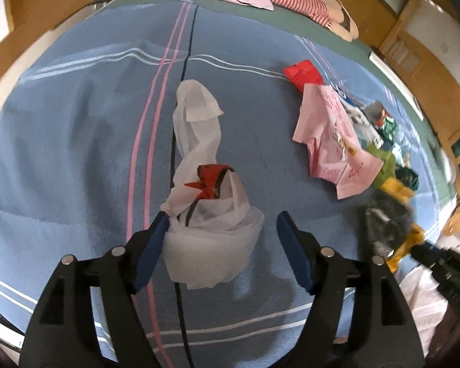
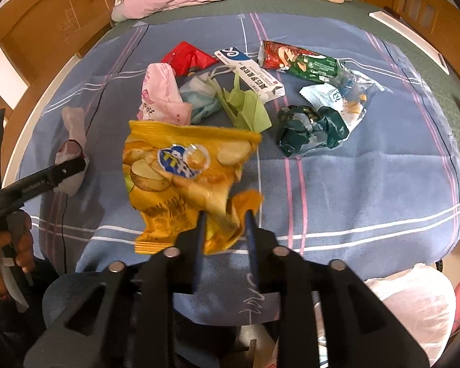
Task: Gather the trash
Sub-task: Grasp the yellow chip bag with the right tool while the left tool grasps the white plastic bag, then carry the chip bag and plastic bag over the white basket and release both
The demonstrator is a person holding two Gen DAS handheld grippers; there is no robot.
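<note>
on the bed (image 2: 368,184), the right claw (image 2: 225,214) stands slightly apart around the chip bag's (image 2: 181,178) corner, which may slip free; the left claw (image 1: 220,224) gapes around the white bag (image 1: 211,214).

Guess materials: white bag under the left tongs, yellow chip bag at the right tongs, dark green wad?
White bag: thin translucent plastic film, probably; the red wrapper inside shows through, soft folds.
Yellow chip bag: glossy printed plastic or foil laminate; sheen, stiff creases, crimped top seal.
Dark green wad: crumpled shiny wrapper, foil or metallised film likely; sharp facets holding shape.
</note>
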